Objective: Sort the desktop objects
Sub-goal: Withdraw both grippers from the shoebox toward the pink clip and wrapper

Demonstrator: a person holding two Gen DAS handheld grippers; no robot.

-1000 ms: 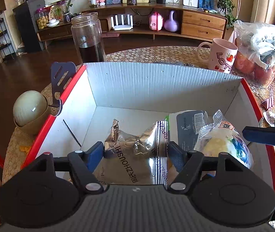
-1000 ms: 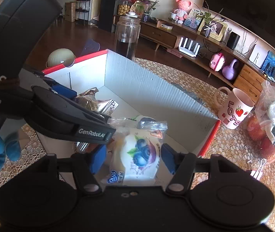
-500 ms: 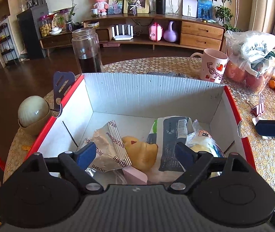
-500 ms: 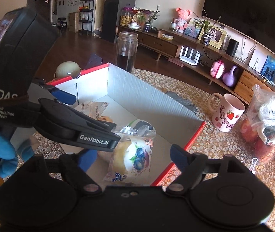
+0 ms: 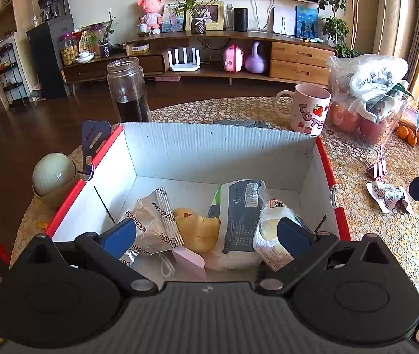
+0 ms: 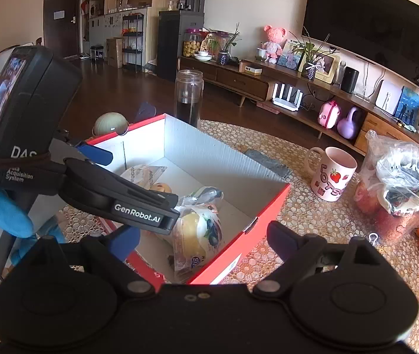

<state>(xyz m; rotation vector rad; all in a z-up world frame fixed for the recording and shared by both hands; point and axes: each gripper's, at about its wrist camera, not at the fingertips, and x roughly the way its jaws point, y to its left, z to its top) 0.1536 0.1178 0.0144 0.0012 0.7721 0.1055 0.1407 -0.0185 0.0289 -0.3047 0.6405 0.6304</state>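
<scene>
A white cardboard box with a red rim stands on the round table. In it lie a silver snack packet, a yellow toy, a dark wipes pack and a blueberry bread packet. My left gripper hovers over the box's near edge, its jaws opening wide and pressing on nothing. My right gripper hangs above the box's red corner. Its jaws are opening too, and the bread packet lies loose below them.
Behind the box stand a glass jar and a pink mug. A plastic bag of fruit, a pink binder clip and a crumpled small packet lie to the right. A round pale bowl sits left.
Both grippers have pulled back and up from the box while their jaws widened. The silver packet and the bread packet were let go and now lie in the box.
</scene>
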